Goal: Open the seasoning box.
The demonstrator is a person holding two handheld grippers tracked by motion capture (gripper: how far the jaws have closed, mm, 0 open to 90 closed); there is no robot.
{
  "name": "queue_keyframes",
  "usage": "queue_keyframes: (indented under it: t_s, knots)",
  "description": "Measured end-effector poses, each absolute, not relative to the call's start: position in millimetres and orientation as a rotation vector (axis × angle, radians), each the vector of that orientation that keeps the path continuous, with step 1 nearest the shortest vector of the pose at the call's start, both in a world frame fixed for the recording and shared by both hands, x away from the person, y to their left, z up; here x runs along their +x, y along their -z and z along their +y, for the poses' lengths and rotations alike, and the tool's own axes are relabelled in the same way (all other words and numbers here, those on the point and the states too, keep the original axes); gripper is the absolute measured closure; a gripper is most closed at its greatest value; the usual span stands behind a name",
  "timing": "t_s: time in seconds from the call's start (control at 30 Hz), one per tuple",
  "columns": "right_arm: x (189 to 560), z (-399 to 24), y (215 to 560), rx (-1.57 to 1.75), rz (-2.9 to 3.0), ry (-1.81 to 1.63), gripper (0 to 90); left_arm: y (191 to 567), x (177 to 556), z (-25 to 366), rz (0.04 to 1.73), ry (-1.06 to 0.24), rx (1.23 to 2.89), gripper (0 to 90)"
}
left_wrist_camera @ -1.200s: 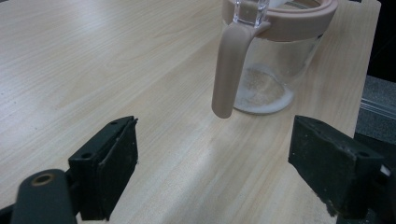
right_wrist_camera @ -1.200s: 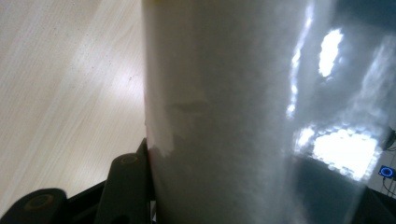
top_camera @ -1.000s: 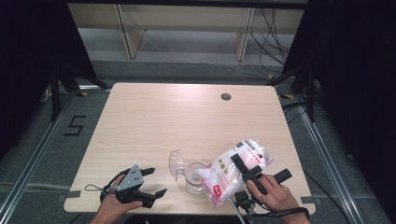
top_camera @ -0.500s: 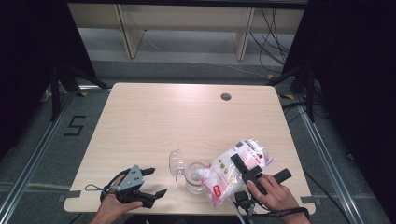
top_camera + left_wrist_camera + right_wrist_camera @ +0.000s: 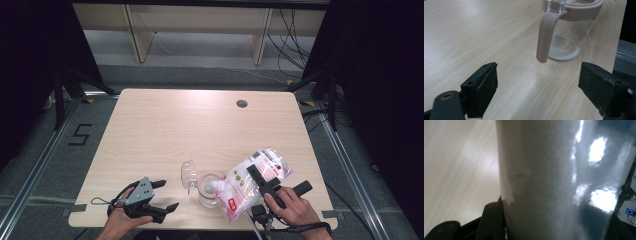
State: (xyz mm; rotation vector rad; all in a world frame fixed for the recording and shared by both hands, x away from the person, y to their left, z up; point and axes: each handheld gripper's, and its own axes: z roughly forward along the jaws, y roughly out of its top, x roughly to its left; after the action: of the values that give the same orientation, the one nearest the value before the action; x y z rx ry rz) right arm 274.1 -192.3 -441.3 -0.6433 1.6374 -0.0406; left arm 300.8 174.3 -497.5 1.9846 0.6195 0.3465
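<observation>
Right tool (image 5: pixel 256 179) clamps tilted bag (image 5: pixel 252 181) of white granules over jar (image 5: pixel 209 189), thin layer inside; left tool (image 5: pixel 165 195) open, empty.

A clear plastic bag (image 5: pixel 252 182) of white grains, with red and black print, is tilted with its lower end over the mouth of a glass jar (image 5: pixel 208 189). The jar stands upright near the table's front edge, pinkish rim and handle, lid swung open, white grains on its bottom.
</observation>
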Motion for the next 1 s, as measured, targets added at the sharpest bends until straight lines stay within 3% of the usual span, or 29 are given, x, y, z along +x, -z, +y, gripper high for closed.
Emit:
queue_keyframes:
  t_s: [0.63,0.67,1.0]
  knots:
    - [273,-192,442,-0.622,1.645,0.032,53.2,498,299,174,0.65,-0.335,1.974,15.4]
    - [283,-178,428,-0.958,1.576,0.116,53.2,497,300,174,0.632,-0.343,1.981,15.4]
    - [282,-179,428,-0.948,1.578,0.116,53.4,498,299,174,0.65,-0.336,1.973,15.3]
